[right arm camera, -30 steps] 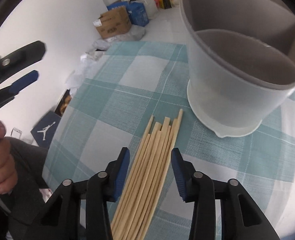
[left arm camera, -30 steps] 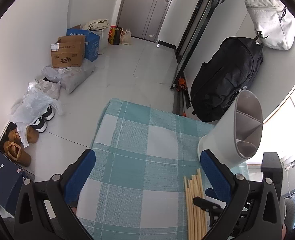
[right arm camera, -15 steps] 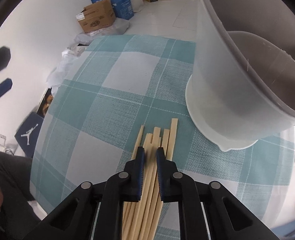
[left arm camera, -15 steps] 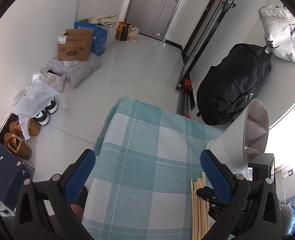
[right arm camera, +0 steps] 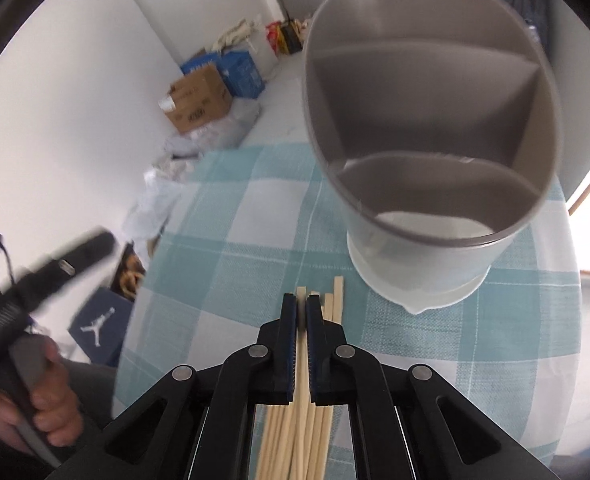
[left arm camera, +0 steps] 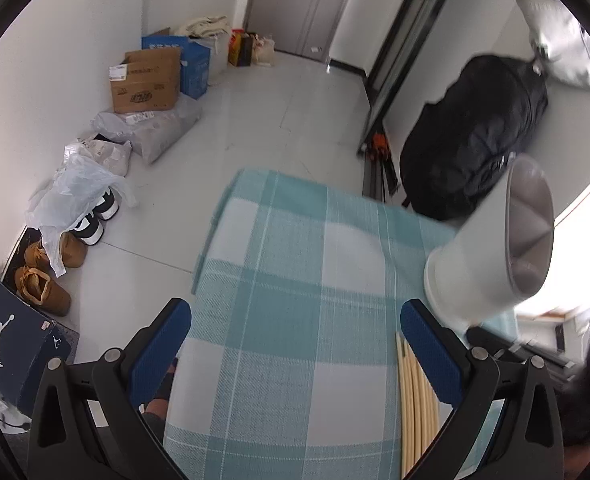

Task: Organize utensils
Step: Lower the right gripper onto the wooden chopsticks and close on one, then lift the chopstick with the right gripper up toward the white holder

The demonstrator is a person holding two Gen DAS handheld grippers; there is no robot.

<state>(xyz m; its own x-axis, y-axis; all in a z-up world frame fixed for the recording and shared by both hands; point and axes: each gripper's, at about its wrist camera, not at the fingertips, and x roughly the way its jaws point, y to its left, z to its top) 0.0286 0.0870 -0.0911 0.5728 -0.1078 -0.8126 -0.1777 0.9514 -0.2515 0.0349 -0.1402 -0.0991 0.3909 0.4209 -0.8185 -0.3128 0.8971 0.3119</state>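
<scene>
Several pale wooden chopsticks (right arm camera: 327, 360) lie in a bundle on the teal checked tablecloth (right arm camera: 247, 248), in front of a grey divided utensil holder (right arm camera: 415, 256). My right gripper (right arm camera: 304, 308) is shut on one chopstick (right arm camera: 301, 294), whose tip pokes out between the blue pads, a little above the others. In the left wrist view my left gripper (left arm camera: 295, 340) stands open over the cloth with nothing between its fingers. The chopsticks (left arm camera: 415, 392) show just inside its right finger, and the holder (left arm camera: 471, 264) stands beyond it.
A person's hand (right arm camera: 51, 412) grips the left gripper's handle at the left. Beyond the tablecloth's far edge (left arm camera: 279, 178) the floor holds cardboard boxes (left arm camera: 147, 80), plastic bags, shoes (left arm camera: 47, 292) and a dark shoe box (left arm camera: 11, 344). A black backpack (left arm camera: 475, 136) leans by the wall.
My right gripper's jaws closed from wide around the bundle onto a single chopstick, then lifted and tilted, so the holder's inside now shows. The left gripper stayed open and barely moved.
</scene>
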